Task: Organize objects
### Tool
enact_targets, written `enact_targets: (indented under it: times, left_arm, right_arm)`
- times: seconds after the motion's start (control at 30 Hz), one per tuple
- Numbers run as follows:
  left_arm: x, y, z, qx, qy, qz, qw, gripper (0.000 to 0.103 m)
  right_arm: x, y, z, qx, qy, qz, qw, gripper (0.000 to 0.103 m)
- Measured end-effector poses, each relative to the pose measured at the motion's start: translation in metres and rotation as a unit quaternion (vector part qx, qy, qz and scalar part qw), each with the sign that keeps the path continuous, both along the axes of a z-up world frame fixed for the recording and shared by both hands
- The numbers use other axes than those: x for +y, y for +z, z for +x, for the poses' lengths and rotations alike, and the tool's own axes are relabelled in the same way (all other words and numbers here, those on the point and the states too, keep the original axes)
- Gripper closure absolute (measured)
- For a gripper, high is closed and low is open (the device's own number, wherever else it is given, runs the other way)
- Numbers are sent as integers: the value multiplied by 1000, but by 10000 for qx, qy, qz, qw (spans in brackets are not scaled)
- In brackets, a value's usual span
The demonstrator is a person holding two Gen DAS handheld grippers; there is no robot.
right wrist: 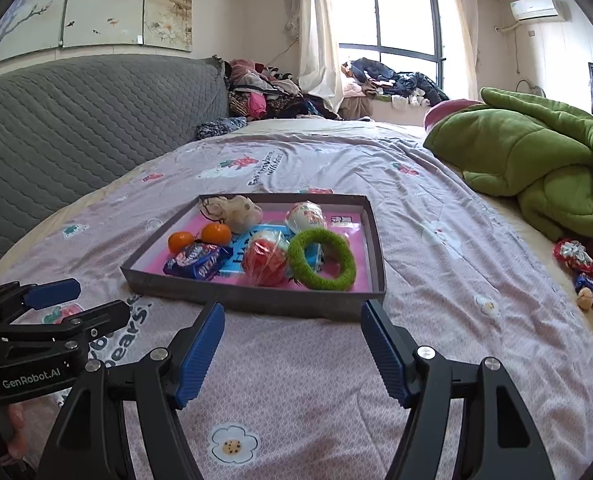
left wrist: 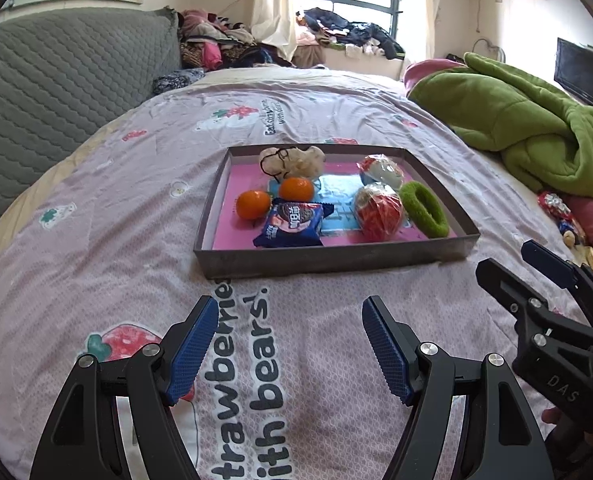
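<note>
A shallow grey tray [left wrist: 328,258] [right wrist: 236,296] with a pink floor lies on the bedspread. In it are two oranges [left wrist: 253,204] [right wrist: 180,241], a blue snack packet [left wrist: 292,224] [right wrist: 198,261], a red wrapped ball [left wrist: 378,212] [right wrist: 264,260], a white wrapped ball [left wrist: 380,170] [right wrist: 306,216], a green fuzzy ring [left wrist: 424,210] [right wrist: 336,280] and a beige plush toy [left wrist: 292,160] [right wrist: 232,210]. My left gripper [left wrist: 289,304] [right wrist: 100,296] is open and empty, just short of the tray's front wall. My right gripper [right wrist: 291,306] [left wrist: 508,258] stands open beside it, nothing between its fingers.
A bunched green blanket [left wrist: 528,128] [right wrist: 536,160] covers the bed's right side, with small wrapped items [right wrist: 576,264] loose below it. A grey quilted headboard [left wrist: 56,92] runs along the left. Clothes [right wrist: 264,96] are piled by the window.
</note>
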State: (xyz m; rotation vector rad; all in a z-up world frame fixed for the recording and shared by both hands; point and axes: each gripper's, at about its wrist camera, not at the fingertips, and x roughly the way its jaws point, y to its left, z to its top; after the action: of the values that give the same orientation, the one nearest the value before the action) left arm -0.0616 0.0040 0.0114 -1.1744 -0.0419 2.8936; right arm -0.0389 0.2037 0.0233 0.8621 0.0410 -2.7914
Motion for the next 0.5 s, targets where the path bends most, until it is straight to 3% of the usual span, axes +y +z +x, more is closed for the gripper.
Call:
enact_targets:
  times: [0.5]
  left_arm:
    - [-2,-4,8,-16,49,73,10000,27]
  right_arm:
    - [0,-5,12,-66,1,-46,10000,33]
